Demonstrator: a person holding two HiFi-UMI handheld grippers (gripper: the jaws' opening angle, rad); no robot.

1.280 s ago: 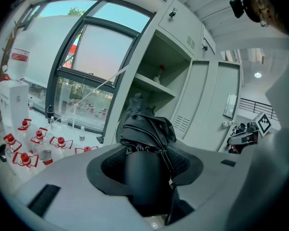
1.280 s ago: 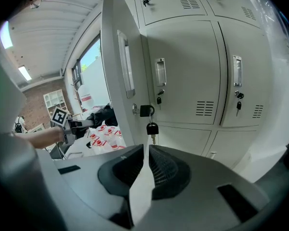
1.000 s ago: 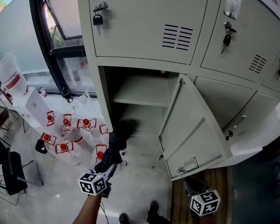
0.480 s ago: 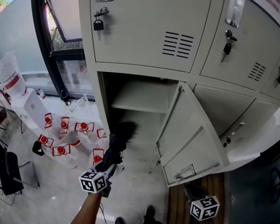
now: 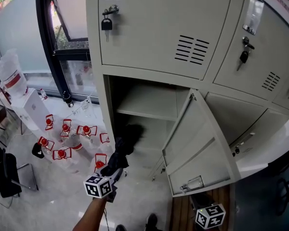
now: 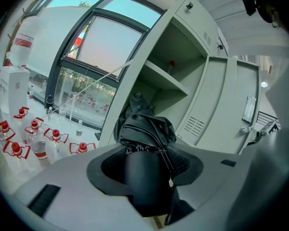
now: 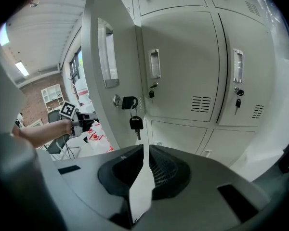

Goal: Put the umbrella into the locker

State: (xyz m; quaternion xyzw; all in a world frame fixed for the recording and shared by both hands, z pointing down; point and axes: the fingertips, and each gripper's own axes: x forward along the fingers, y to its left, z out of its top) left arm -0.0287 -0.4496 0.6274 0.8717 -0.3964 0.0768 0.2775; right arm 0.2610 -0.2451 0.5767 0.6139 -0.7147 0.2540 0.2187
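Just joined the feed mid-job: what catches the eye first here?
A folded black umbrella, clamped in the left gripper, points at the open locker compartment. The right gripper pinches the edge of its swung-out door. Red-capped bottles crowd the floor by the window.

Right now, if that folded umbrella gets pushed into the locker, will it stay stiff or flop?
Likely stiff lengthwise: gripped at its handle by the left tool, the umbrella juts out without sagging. Its bunched fabric looks soft, so it may snag on the locker frame. Being roundish, it might roll when released.
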